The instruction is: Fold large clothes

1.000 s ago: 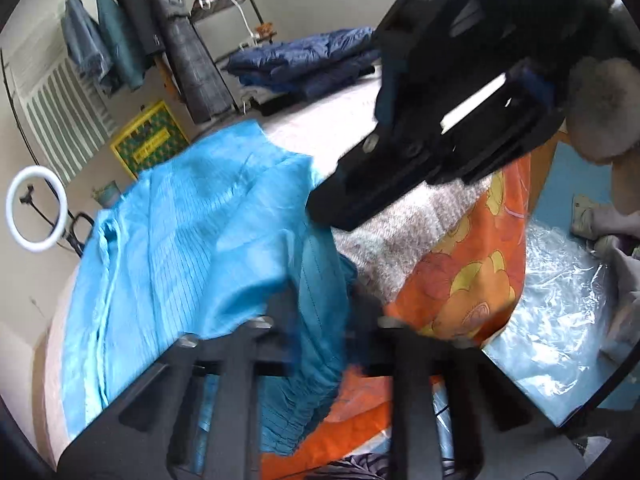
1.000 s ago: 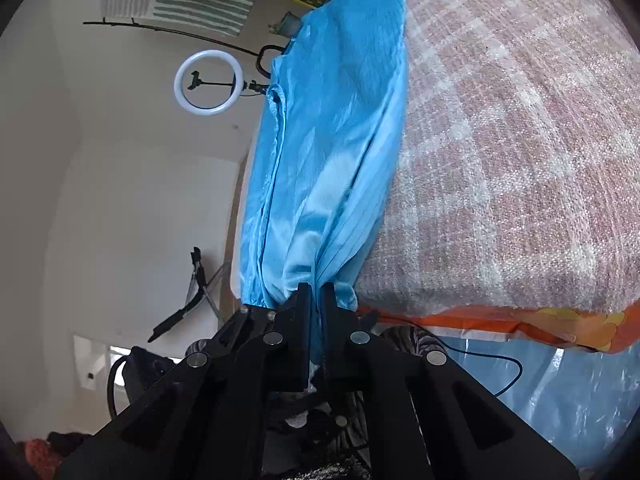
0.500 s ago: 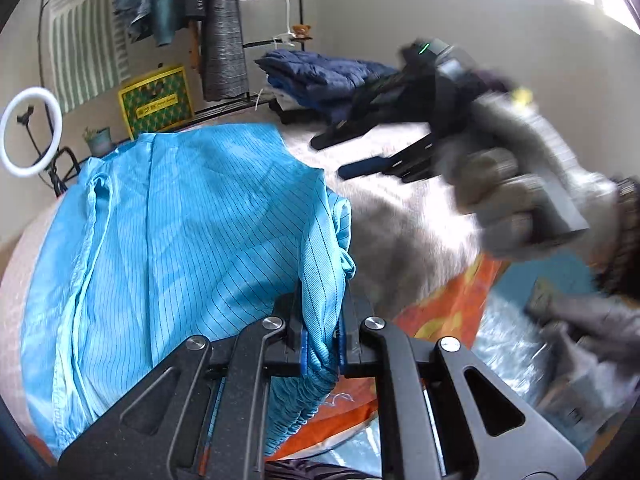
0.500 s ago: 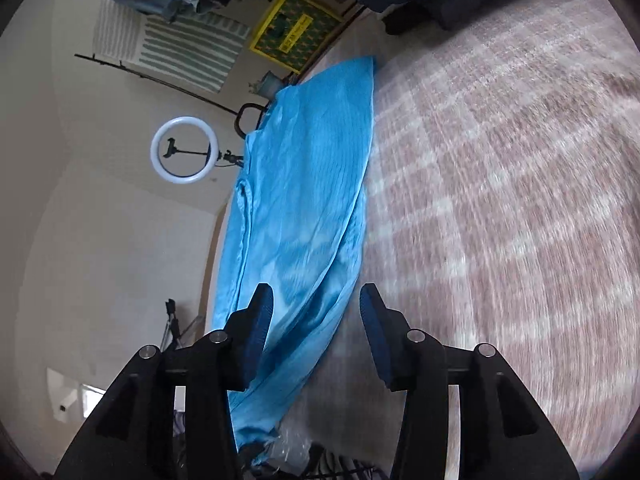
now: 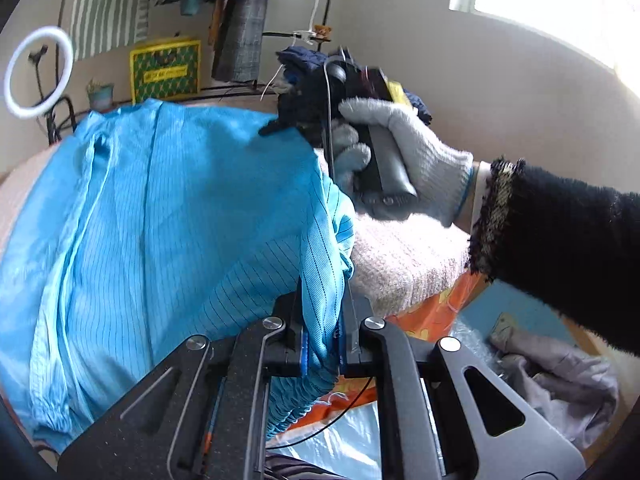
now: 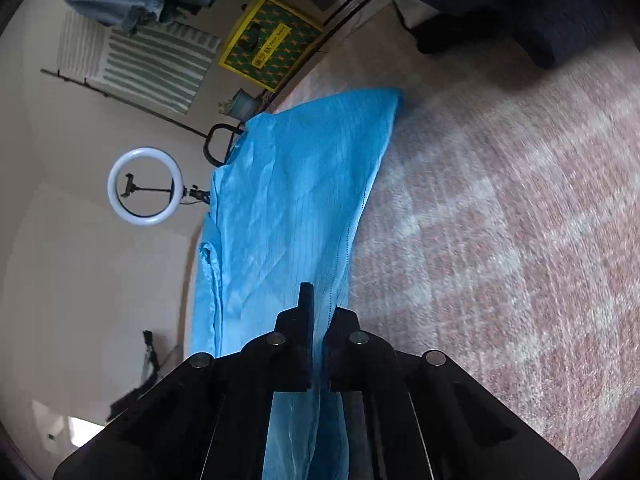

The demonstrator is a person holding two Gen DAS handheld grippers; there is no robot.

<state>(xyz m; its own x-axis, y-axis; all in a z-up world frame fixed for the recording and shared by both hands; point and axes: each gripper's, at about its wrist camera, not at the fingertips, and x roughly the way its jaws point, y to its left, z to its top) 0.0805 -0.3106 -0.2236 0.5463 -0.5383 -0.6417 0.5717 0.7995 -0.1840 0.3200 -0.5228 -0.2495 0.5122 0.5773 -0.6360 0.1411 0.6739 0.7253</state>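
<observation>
Blue garment (image 6: 296, 208) hem cut off by frame bottom; blanket (image 6: 500, 240) motion-blurred.

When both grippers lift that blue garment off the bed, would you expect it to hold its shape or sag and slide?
The blue garment will probably sag between the holds: it already bunches and droops where the left gripper clamps it. Its sheen hints at slick fabric, so it may slide over the fuzzy blanket easily. It looks thin, likely light; the right gripper pinches only a narrow fold.

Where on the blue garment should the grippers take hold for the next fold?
Along the blue garment's near-side edge, coming in from the open blanket side: that edge lies free and thin. The left gripper pinches its bunched corner, the right gripper the edge farther along.
</observation>
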